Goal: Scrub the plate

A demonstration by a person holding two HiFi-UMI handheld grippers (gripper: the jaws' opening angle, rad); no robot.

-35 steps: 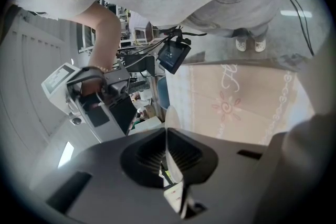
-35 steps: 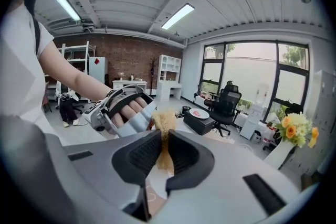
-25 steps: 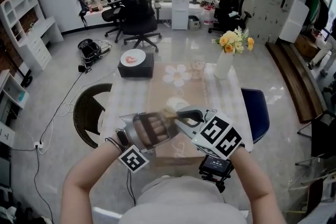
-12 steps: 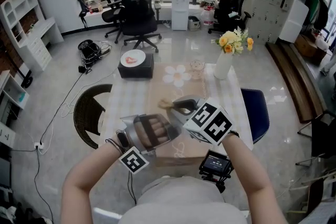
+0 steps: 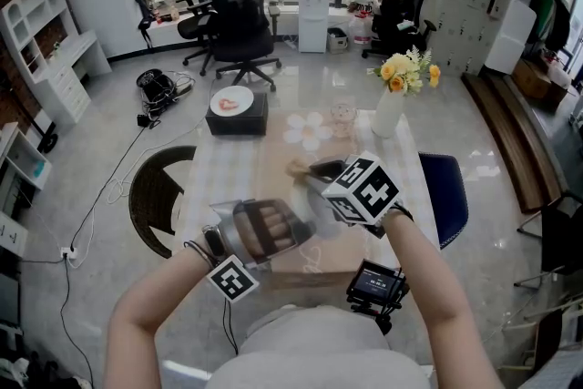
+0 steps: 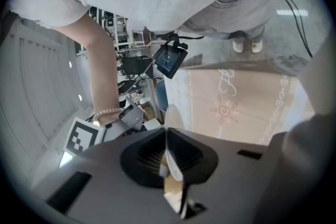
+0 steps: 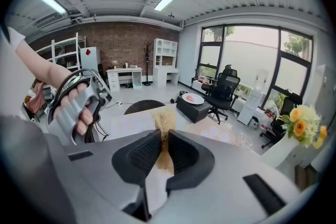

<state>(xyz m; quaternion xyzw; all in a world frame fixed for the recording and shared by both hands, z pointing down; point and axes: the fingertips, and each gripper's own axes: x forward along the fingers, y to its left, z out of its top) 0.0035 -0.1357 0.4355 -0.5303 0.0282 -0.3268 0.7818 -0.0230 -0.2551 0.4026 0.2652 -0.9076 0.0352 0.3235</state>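
Shows left claw (image 6: 168, 157) clenched on the rim of a thin white round plate (image 6: 171, 123), edge-on between its jaws, above a beige patterned bench (image 6: 247, 102). Shows right claw (image 7: 163, 147) grasping a tan fibrous scrubber (image 7: 166, 120). Best done pressing fibres flat against the plate's face, bracing the rim firmly.

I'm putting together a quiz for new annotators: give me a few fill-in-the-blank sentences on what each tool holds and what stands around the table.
1. The left tool is shut on a white ____.
2. The tan scrubber is clamped in the ____ tool.
3. The white vase on the table holds yellow ____.
4. The far plate rests on a box coloured ____.
Missing words: plate; right; flowers; black.
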